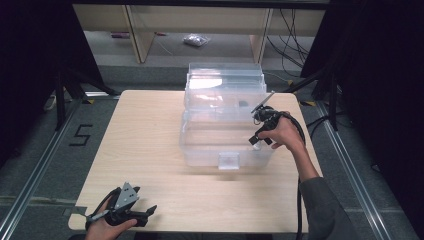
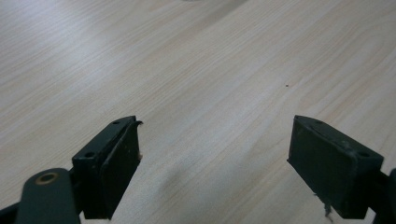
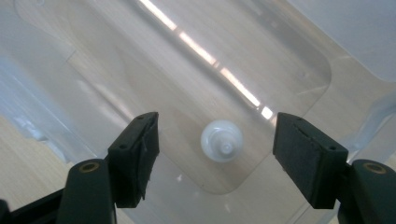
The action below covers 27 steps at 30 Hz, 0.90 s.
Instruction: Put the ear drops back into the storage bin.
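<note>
One small white cap (image 3: 222, 140), or maybe a knob, lies on the bottom of the clear box (image 1: 200, 150), and the right gripper (image 3: 217, 154) hangs above it inside the box with jaws wide apart, holding nothing. The left gripper (image 1: 142, 216) rests low at the near left corner of the table (image 1: 145, 135), well apart from the box, also wide open and empty.

Small white object (image 3: 222, 140) inside clear bin (image 1: 200, 145): identity indeterminable; in the high view, hidden behind the right gripper (image 1: 256, 140).
</note>
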Each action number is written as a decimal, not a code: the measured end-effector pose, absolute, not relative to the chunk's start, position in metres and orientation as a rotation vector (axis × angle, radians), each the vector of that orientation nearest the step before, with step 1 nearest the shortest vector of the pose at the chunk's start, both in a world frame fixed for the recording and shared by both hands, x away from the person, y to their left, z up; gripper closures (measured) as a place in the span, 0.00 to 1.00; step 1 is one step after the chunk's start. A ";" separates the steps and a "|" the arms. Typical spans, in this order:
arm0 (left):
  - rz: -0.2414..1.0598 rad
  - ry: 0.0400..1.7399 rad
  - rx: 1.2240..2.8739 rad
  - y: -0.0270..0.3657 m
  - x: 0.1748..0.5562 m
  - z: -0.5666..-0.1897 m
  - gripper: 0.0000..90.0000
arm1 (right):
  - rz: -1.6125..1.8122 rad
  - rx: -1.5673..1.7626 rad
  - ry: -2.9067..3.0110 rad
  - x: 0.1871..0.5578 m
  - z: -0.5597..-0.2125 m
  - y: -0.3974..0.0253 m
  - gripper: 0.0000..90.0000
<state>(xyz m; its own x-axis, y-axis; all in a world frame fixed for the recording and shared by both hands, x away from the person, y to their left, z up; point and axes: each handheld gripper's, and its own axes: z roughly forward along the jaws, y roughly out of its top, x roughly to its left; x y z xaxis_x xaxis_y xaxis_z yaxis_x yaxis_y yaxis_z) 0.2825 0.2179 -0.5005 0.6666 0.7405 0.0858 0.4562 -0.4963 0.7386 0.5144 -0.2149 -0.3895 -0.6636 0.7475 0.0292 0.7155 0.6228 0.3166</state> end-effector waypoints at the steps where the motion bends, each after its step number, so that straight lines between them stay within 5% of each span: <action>1: 0.519 0.919 2.175 0.218 0.282 -0.501 0.18 | 0.463 1.237 2.734 0.514 -0.390 -0.215 0.35; 27: 0.520 0.905 2.198 0.219 0.283 -0.500 0.18 | 0.593 1.203 2.678 0.492 -0.373 -0.218 0.30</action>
